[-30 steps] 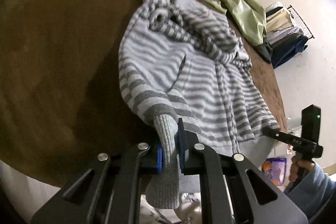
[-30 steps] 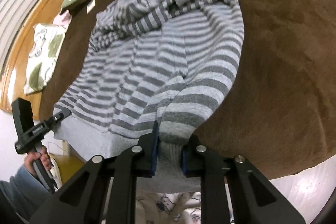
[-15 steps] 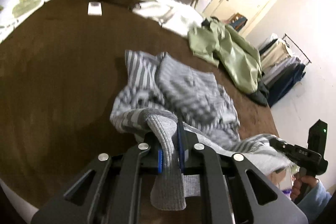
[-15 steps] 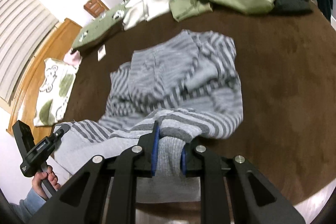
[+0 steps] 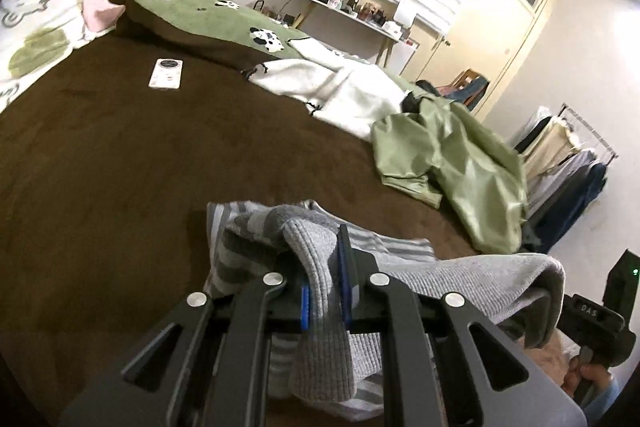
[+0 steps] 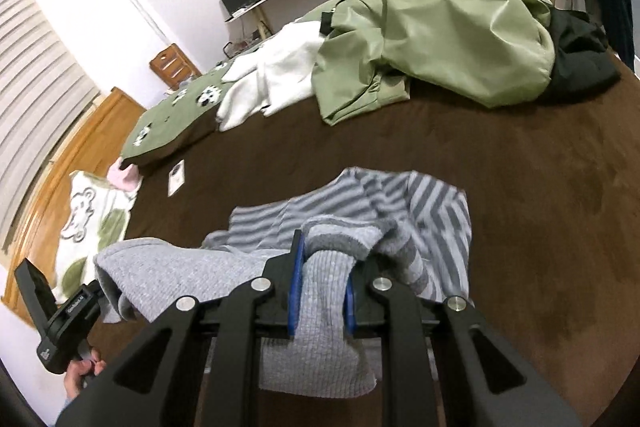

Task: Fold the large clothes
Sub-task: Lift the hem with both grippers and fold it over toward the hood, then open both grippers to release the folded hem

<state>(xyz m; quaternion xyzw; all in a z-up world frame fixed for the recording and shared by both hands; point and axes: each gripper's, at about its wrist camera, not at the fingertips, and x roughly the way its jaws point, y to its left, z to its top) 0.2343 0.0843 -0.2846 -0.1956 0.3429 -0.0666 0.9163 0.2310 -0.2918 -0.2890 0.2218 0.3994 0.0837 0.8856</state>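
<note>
Carrying striped sweater hem over bed: left claw and right claw both clamped on ribbed hem corners; body bunched ahead, hem stretched between claws.

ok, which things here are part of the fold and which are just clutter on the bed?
In the job:
striped sweater
left gripper, shut on its hem
right gripper, shut on its hem

Lying about:
green jacket
white garment
remote
green pillow
</note>
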